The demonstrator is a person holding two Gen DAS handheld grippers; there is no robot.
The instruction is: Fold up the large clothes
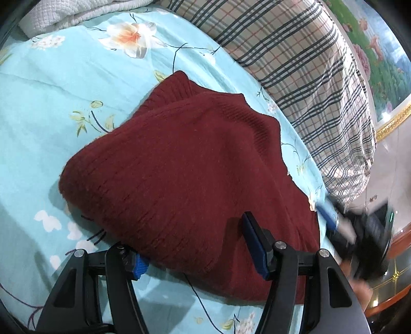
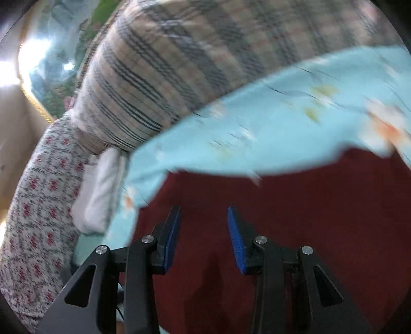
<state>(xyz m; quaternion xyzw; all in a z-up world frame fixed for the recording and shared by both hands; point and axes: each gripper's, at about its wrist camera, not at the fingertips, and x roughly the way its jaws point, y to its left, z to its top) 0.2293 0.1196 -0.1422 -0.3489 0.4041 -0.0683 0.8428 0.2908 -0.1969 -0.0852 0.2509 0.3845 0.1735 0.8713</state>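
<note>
Your bed, covered in a light blue floral sheet, carries everything here. Along its far edge lies a plaid quilt, which spills over the bed's far right corner; the right wrist view is motion-blurred but shows the same plaid quilt and, at its left, a cloth with a red flower print. At the far left corner sits a white textured blanket. The dark red knit sweater lies folded into a compact bundle near the bed's near edge. Your left gripper is spread wide, its fingers straddling the sweater's near edge, clamping nothing. Your right gripper hangs over the sweater with jaws parted and nothing between them.
</note>
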